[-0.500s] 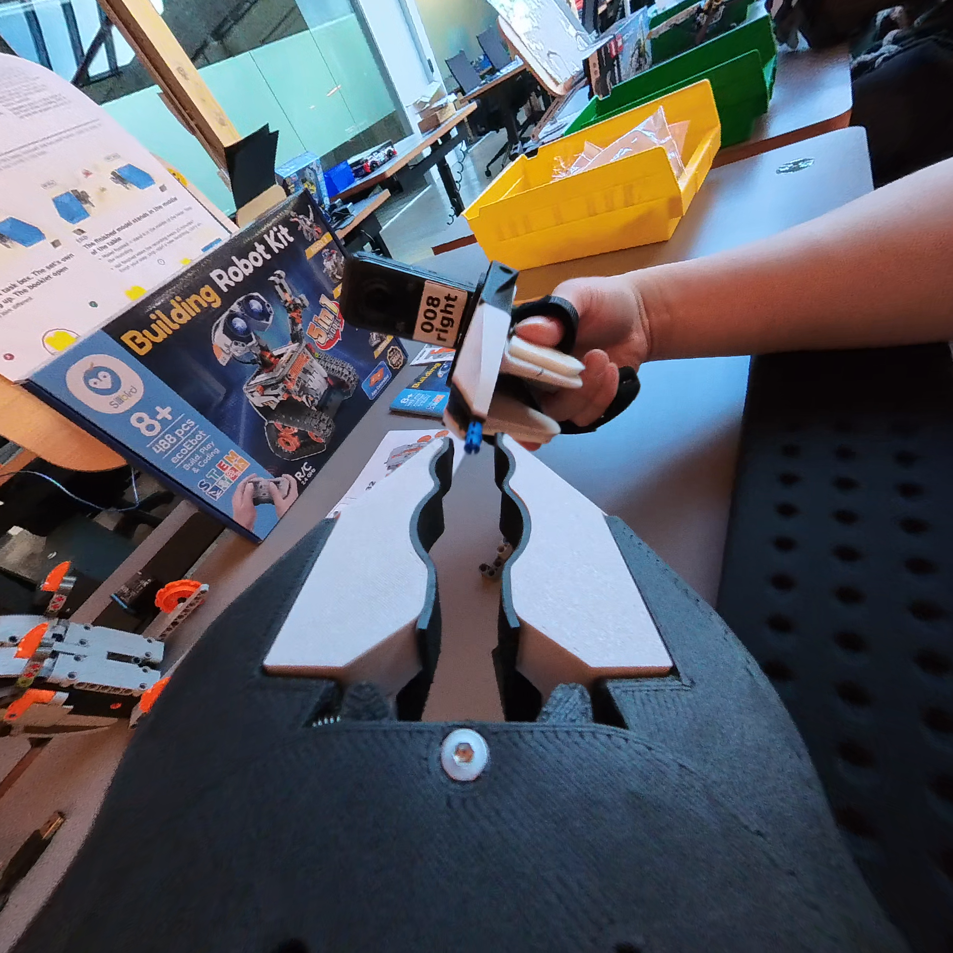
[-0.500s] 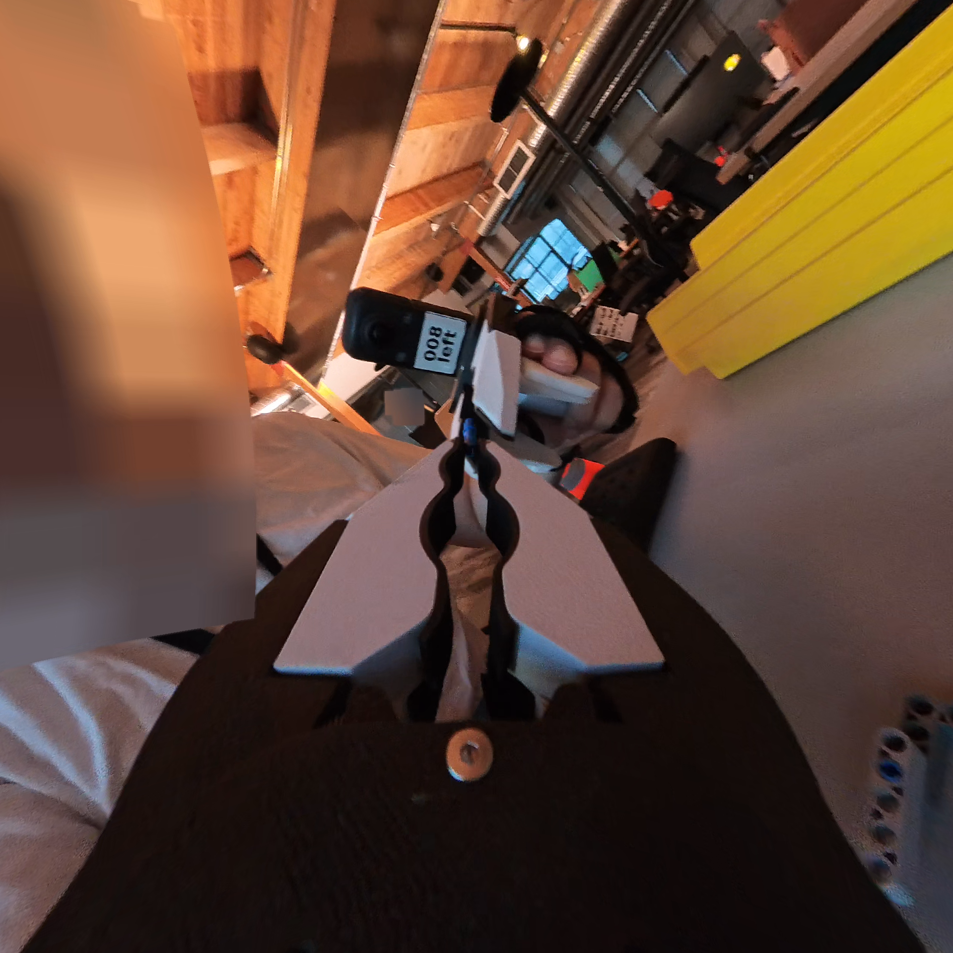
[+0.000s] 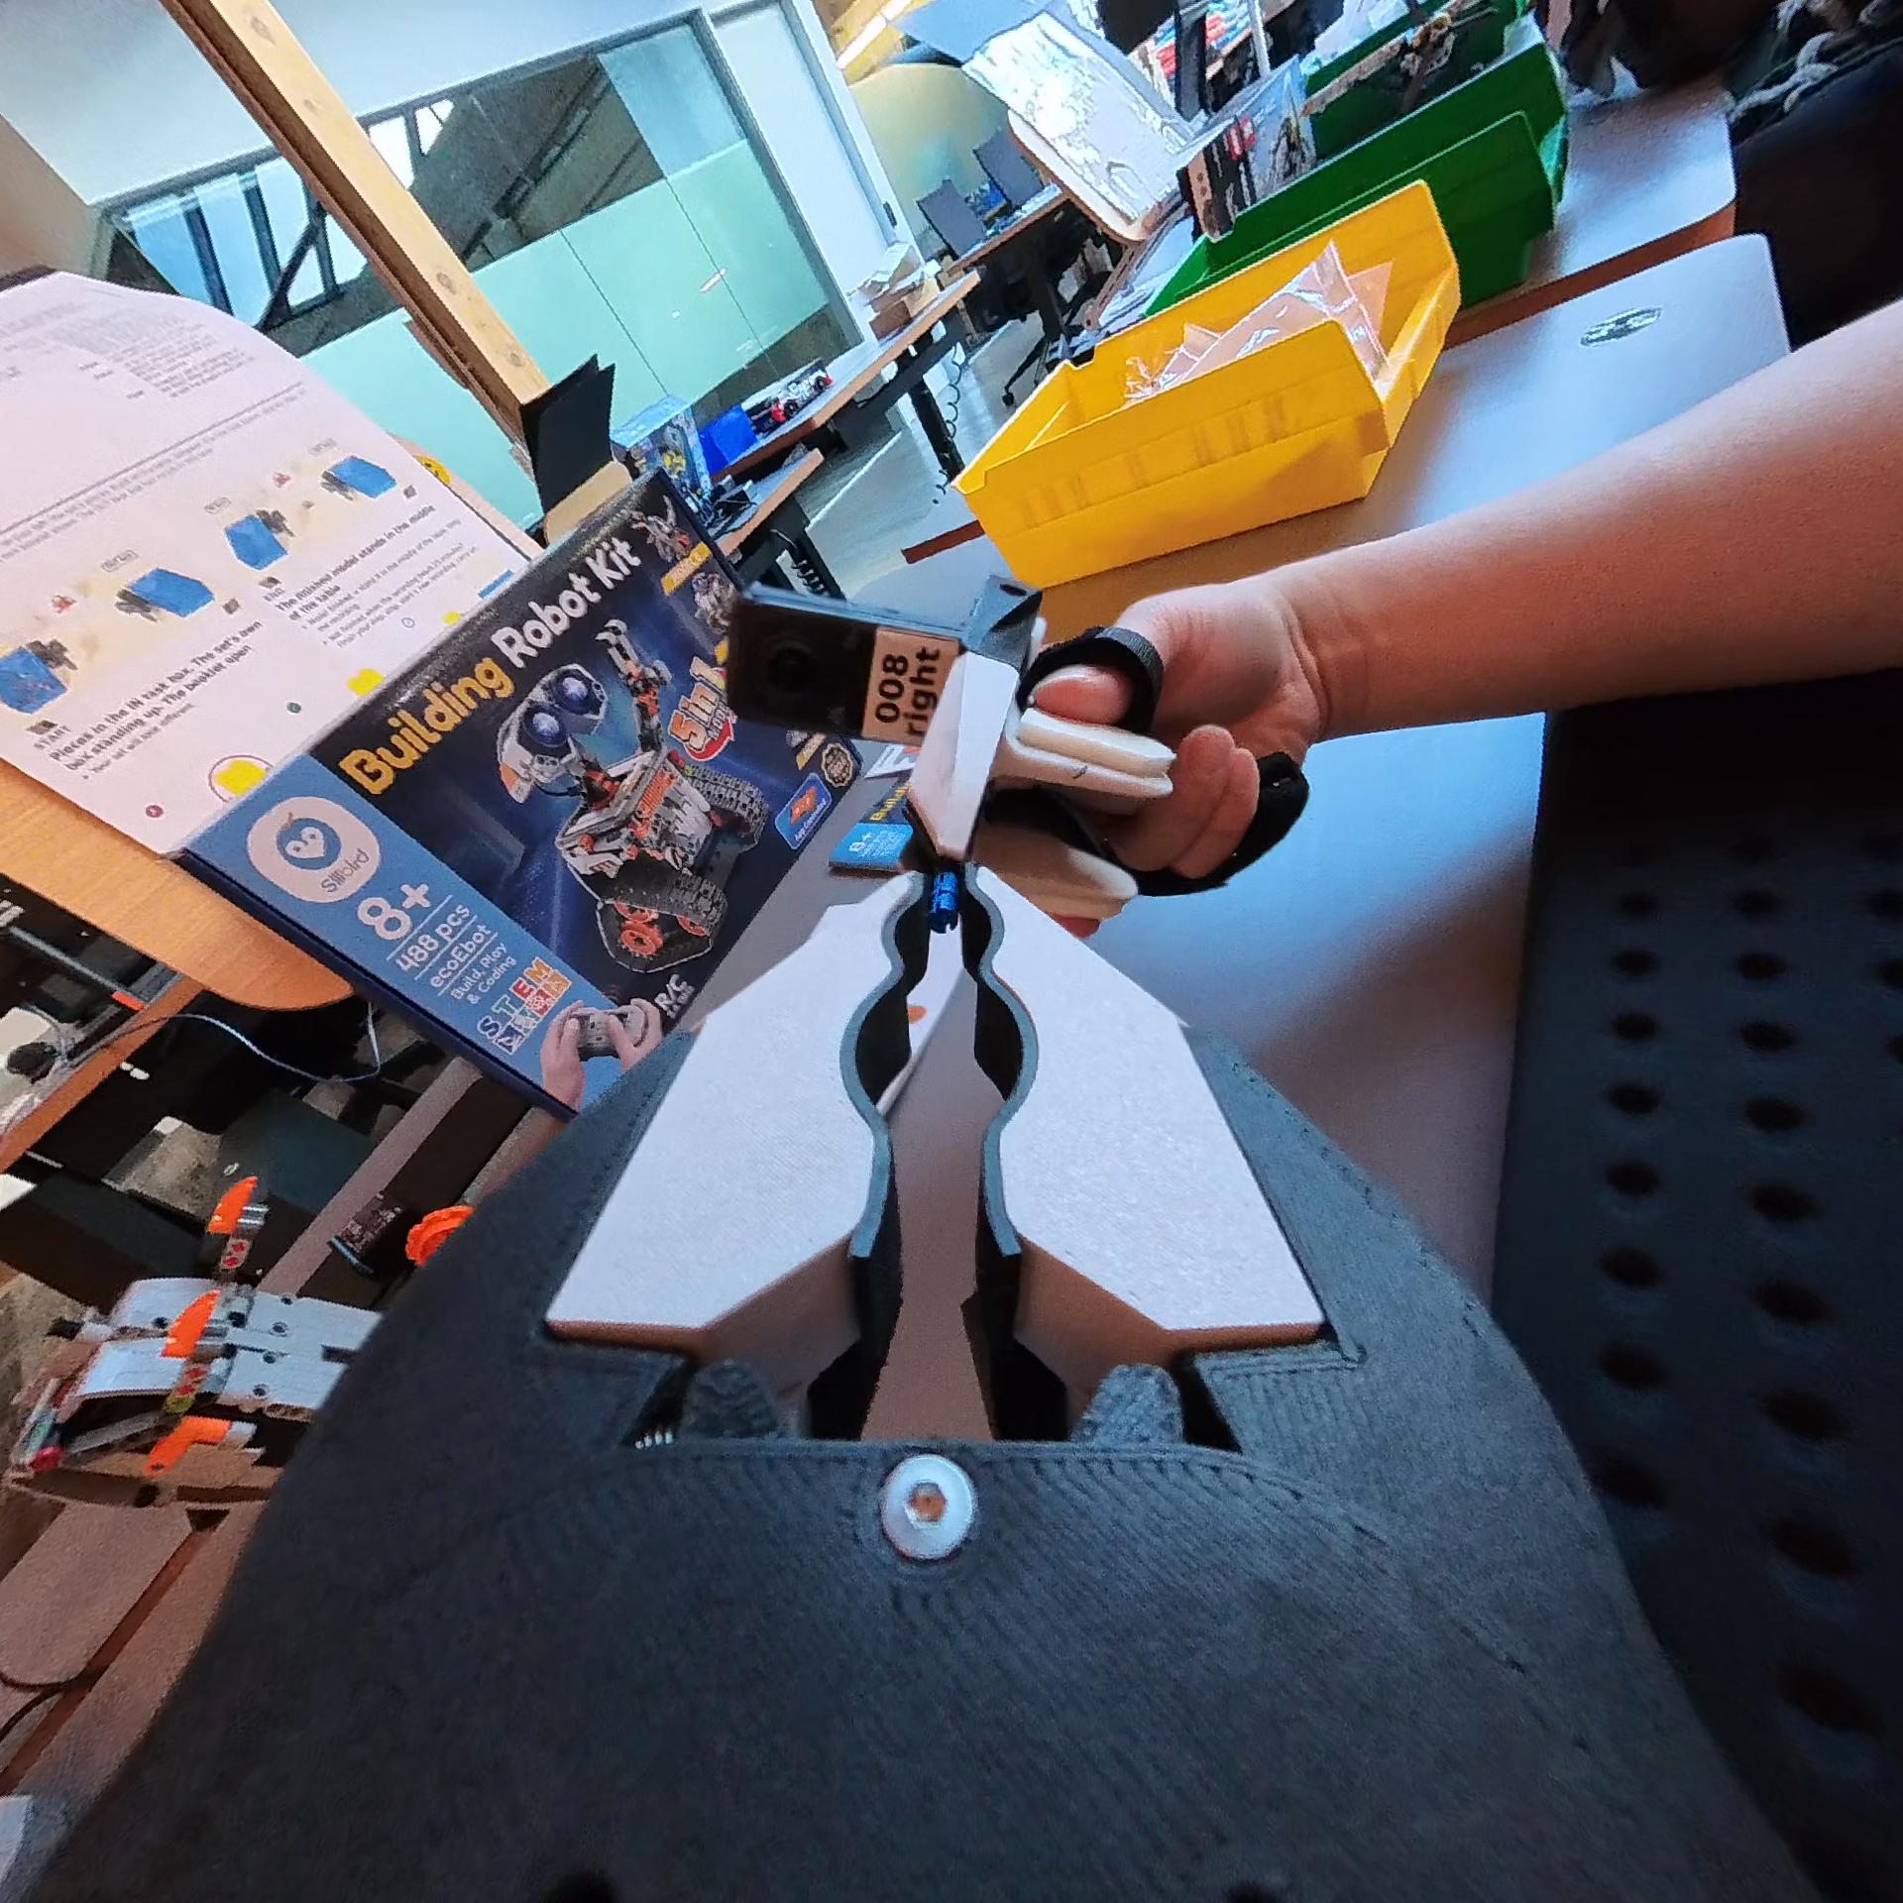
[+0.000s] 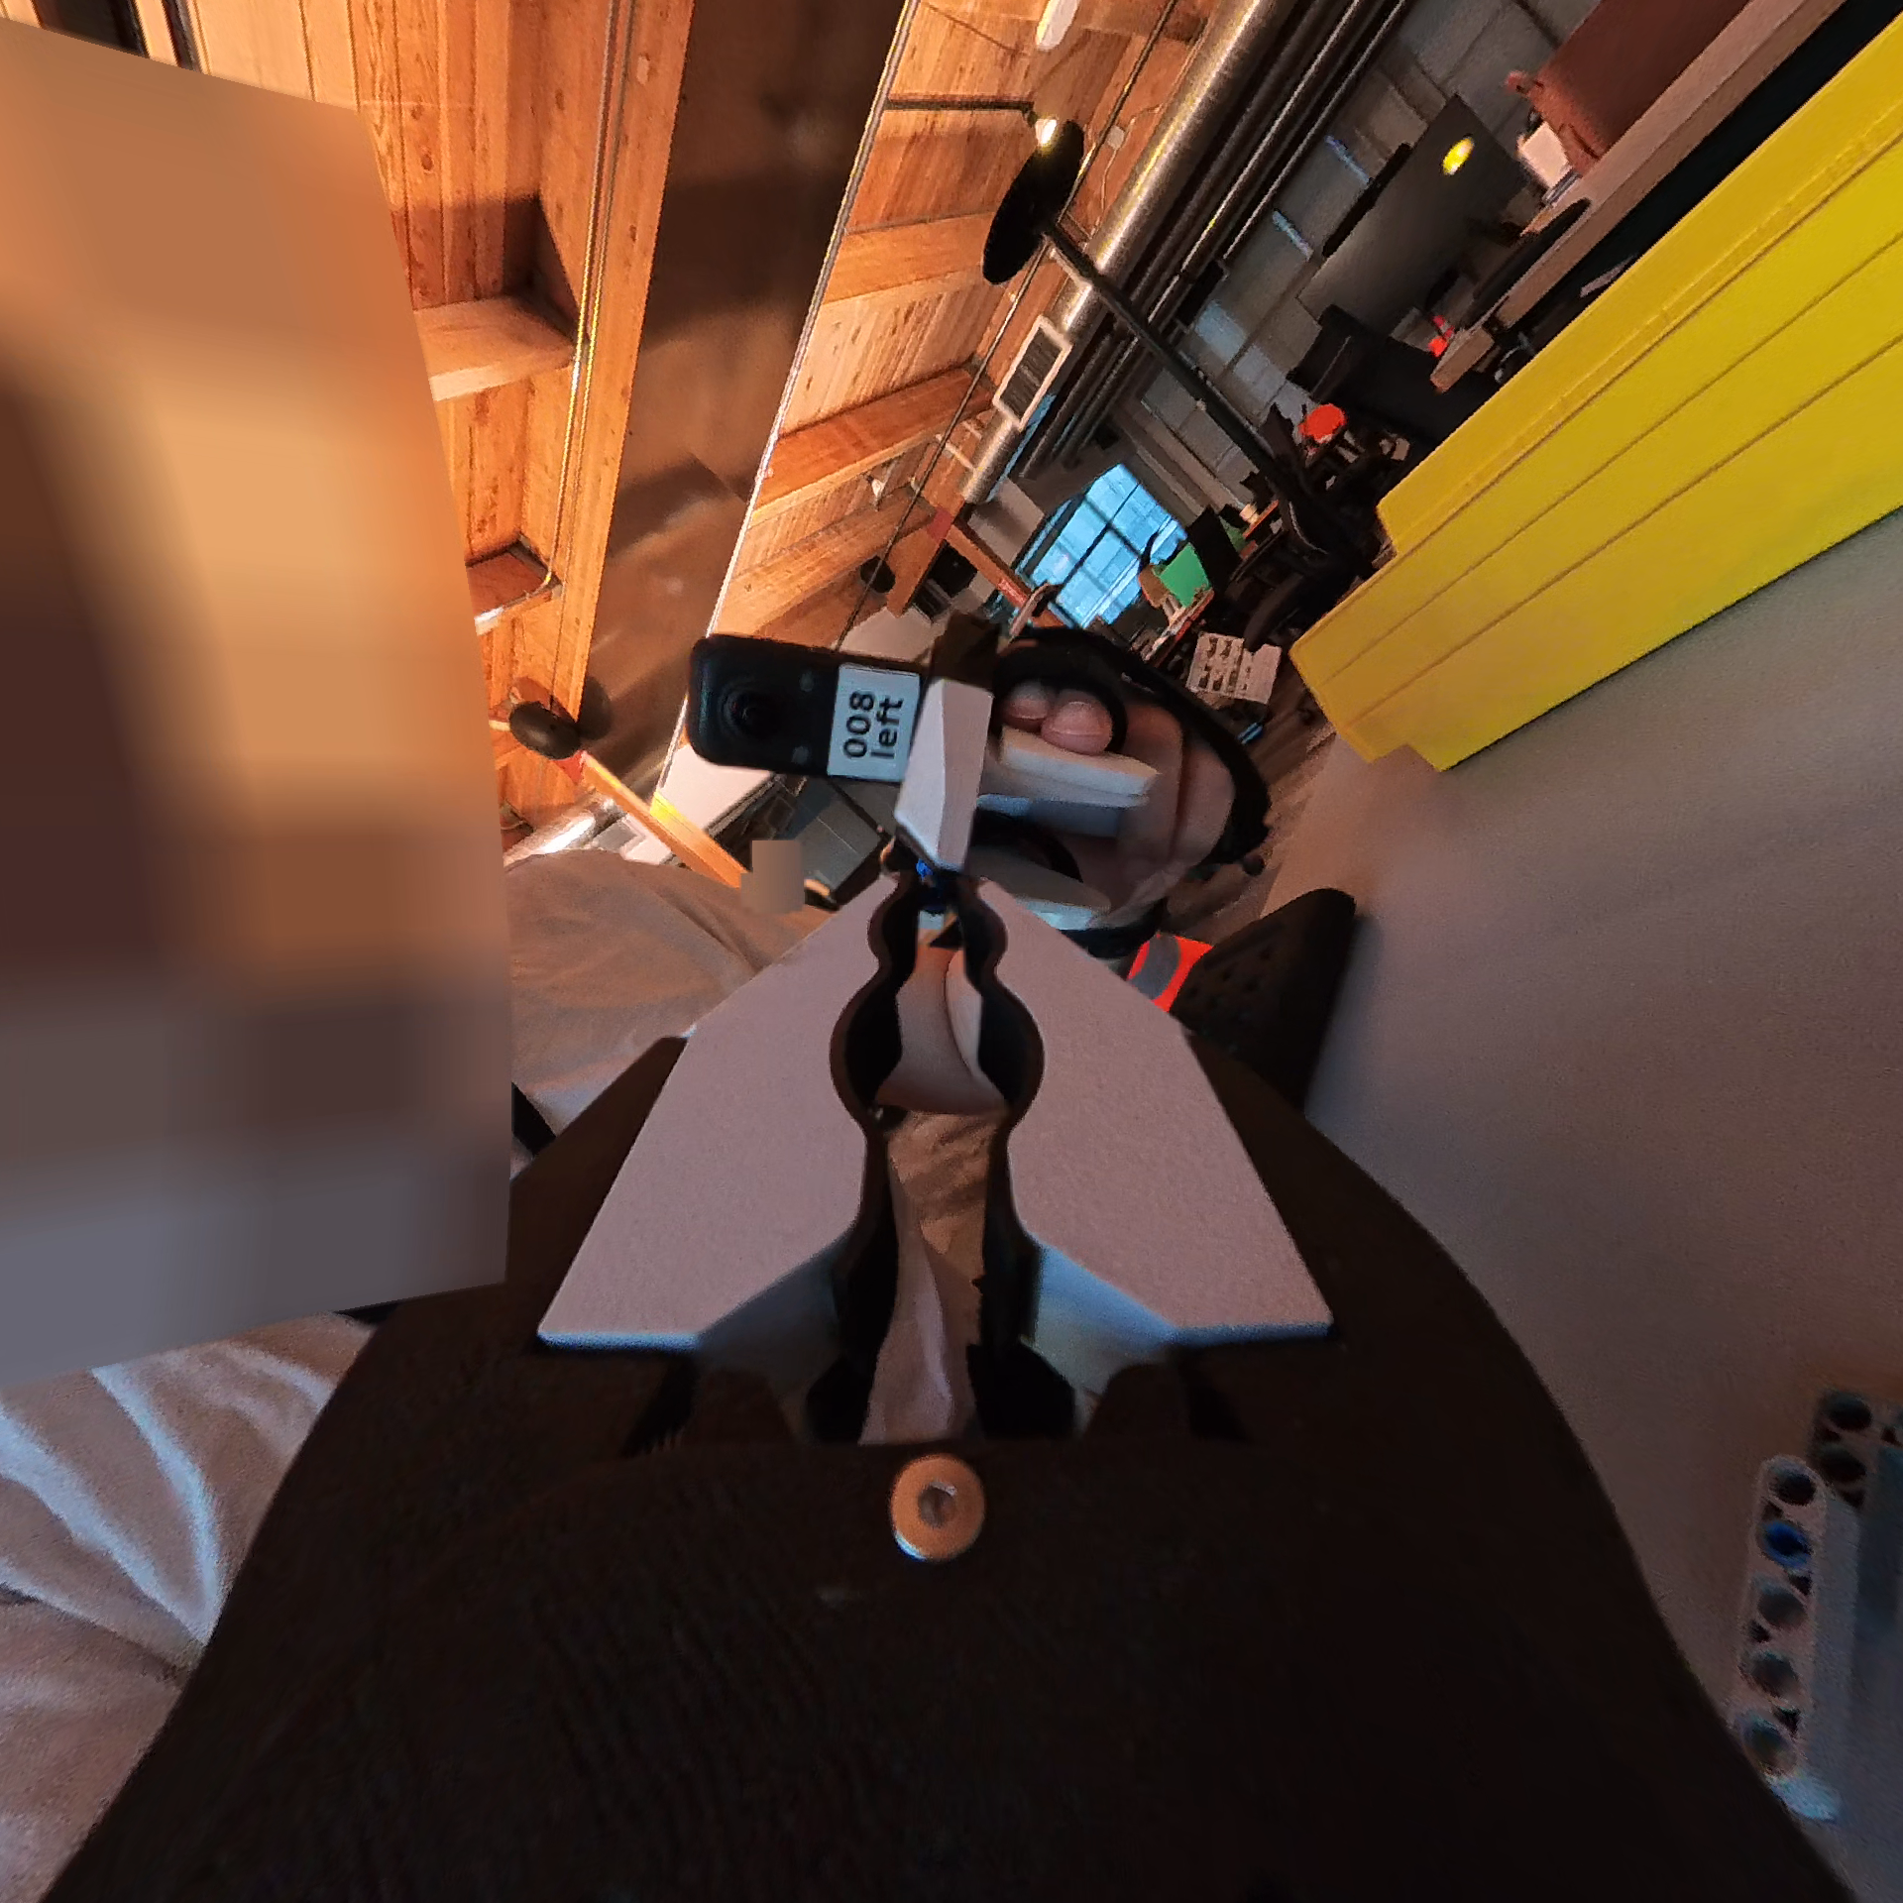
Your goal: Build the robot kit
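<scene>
Glossy printed cardboard box (image 3: 494,824), smooth yellow plastic bin (image 3: 1184,453) — matt grey tabletop (image 3: 1370,989).

A grey table (image 3: 1442,989) bears a yellow bin (image 3: 1215,453) and a kit box (image 3: 494,824).

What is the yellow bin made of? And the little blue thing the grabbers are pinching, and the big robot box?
The yellow bin looks like hard plastic: smooth, slightly shiny, with moulded ridges. The little blue piece, at the tips of both grippers' jaws, seems to be plastic too, but it is too small to be sure. The robot kit box looks like glossy printed cardboard with sharp folded edges.
</scene>
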Motion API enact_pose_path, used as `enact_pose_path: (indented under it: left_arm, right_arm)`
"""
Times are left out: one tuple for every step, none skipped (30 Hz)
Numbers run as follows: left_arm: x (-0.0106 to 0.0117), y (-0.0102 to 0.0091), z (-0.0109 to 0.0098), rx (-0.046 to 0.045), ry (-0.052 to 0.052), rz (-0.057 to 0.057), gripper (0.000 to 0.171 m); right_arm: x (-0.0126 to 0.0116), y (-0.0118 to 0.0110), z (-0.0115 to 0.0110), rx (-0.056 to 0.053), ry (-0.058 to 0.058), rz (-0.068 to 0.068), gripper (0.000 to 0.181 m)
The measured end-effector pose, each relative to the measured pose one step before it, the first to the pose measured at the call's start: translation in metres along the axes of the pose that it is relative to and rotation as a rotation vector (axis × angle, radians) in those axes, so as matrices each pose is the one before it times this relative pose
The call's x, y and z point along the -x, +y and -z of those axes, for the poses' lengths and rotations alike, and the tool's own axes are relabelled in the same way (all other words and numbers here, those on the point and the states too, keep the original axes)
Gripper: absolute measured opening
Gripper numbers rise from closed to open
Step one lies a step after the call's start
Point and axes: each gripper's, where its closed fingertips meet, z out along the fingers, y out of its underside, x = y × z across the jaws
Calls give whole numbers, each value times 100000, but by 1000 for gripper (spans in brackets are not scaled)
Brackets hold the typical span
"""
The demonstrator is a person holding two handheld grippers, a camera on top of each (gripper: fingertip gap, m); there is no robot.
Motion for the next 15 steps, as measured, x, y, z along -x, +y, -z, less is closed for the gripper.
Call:
enact_pose_path:
  left_arm:
    - [181, -144, 96, -790, -1327, -787, 2]
    - [81, -128, 109, -552, -501, -532, 2]
    - [112, -66, 77, 121, -348, 247, 2]
    - [42, 5, 50, 376, 204, 327, 2]
    - [39, 13, 42, 188, 2, -135, 2]
    - [17, 18, 22, 111, 6, -532, 2]
    - [16, 54, 3, 358, -166, -560, 3]
    - [-16, 39, -15, 350, 31, -493, 3]
    - [-78, -74, -12, -320, 352, -335, 3]
    - [-55, -173, -7, -913, 99, -124, 3]
    - [-27, -142, -14, -652, -3, -73, 2]
    - [-66, -57, -31, -136, 458, 35, 2]
    - [-22, -43, -14, -165, 32, 50, 2]
    - [-33, -96, -13, -701, 83, -32, 2]
    - [-103, -14, -28, -285, 669, 220, 2]
  right_arm:
    - [-256, -355, 163, -2138, 1220, -863, 6]
    - [-161, -305, 262, -1697, 749, -382, 7]
    - [1, -81, 244, -195, 135, 350, 8]
    - [202, -48, 164, 48, -728, 554, 8]
    - [200, -57, 63, -48, -668, -4, 8]
    - [159, 59, -45, 531, -651, -282, 9]
    - [56, 144, -115, 773, -193, -404, 9]
    - [2, 146, -142, 702, -80, -224, 9]
    - [-72, 32, -148, -1, 92, -8, 9]
    - [-196, -8, -123, -239, 592, -424, 10]
    - [7, 122, -107, 619, -721, -607, 9]
    - [166, 139, -91, 787, -1579, -852, 8]
    - [149, 52, -47, 326, -1172, -310, 6]
    - [113, -125, 3, -804, -650, 284, 6]
    - [157, -80, 0, -503, -847, 125, 6]
